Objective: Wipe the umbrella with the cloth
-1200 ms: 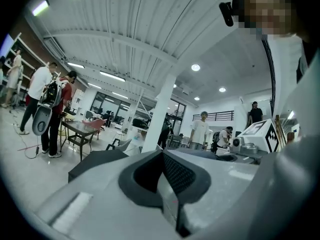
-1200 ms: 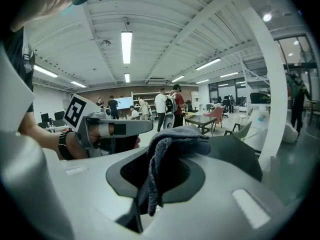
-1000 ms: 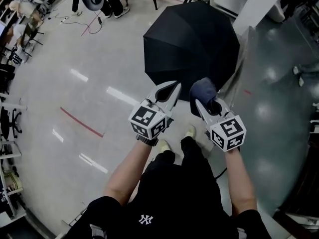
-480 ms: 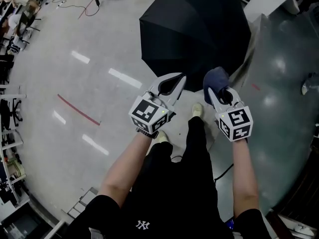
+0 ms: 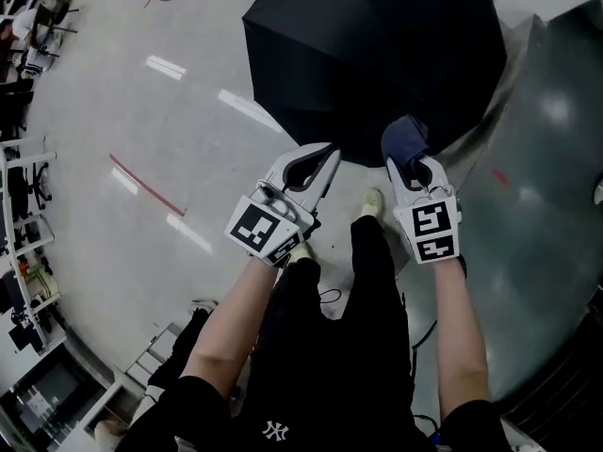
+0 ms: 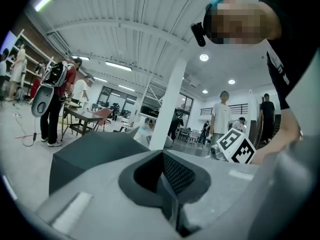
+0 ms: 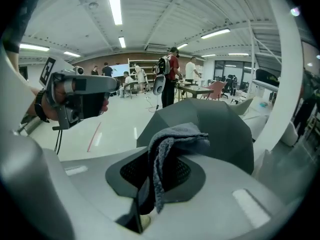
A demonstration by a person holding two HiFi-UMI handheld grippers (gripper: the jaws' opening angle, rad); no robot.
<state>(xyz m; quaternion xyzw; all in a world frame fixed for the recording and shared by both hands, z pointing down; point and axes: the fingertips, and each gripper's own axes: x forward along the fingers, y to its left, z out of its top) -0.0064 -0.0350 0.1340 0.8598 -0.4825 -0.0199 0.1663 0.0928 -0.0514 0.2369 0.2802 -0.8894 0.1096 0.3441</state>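
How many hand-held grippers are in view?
2. The left hand-held gripper, shut and empty, is near the open black umbrella; the right hand-held gripper clamps a dark blue cloth.

1. A pale, glossy floor (image 5: 113,111) fills most of the head view, streaked with white reflections of light.
2. A thin red tape line (image 5: 146,185) runs slantwise across it.
3. To the right, the floor changes to a darker grey-green surface (image 5: 551,234), also shiny.
4. Shelves (image 5: 21,172) cluttered with gear line the left edge.
5. Overhead, a white ribbed ceiling (image 6: 125,39) carries long strip lights (image 7: 114,6) and round spotlights (image 6: 203,57).
6. A white square pillar (image 6: 169,104) stands mid-room.
7. Further back are a table (image 6: 82,115) with a pink chair (image 6: 103,115), several standing people (image 6: 220,115), a brown far wall (image 7: 142,57) and dark-framed glass panels (image 7: 230,66).
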